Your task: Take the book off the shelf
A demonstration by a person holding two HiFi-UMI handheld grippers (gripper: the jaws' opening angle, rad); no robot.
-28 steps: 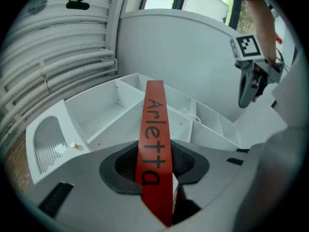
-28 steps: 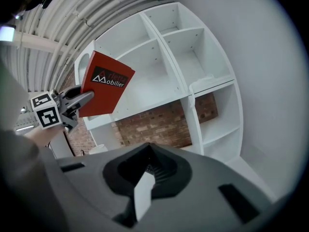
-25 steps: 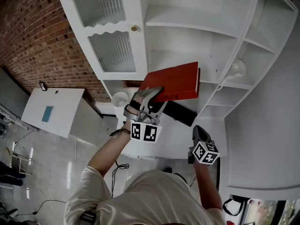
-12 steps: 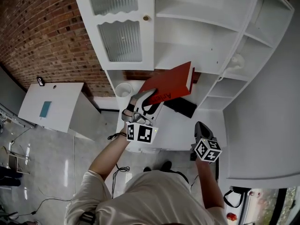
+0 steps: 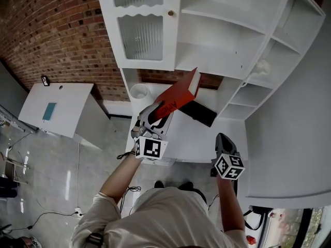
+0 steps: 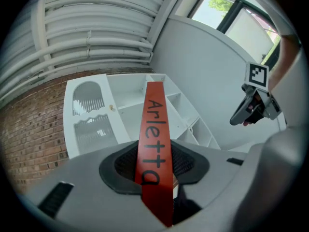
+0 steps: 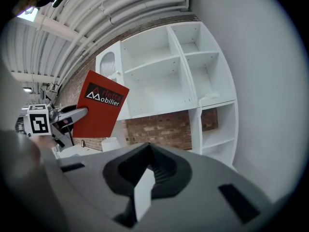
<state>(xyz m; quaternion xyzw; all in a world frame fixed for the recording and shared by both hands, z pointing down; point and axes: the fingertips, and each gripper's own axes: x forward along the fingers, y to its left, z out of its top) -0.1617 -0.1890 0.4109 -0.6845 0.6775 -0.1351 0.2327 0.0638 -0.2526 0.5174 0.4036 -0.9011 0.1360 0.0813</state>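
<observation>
- A brick wall [image 5: 57, 40] fills the far left, with a low white cabinet [image 5: 57, 112] standing in front of it
- A white shelf unit [image 5: 227, 50] runs across the top; its left part has a door with ribbed glass [image 5: 147, 35]
- A white cup [image 5: 138, 92] stands on the tabletop [image 5: 201, 138] below that door
- The left gripper [image 5: 158, 115] is clamped on a red book [image 5: 178, 94]; in the left gripper view the lettered spine runs up between its two jaws
- The book is out of the shelf unit, held tilted in the air in front of it and above the tabletop
- A flat black thing [image 5: 198, 113] lies on the tabletop just right of the book's lower end
- The right gripper [image 5: 221, 140] is held low, well apart from the book, its jaws together with nothing between them
</observation>
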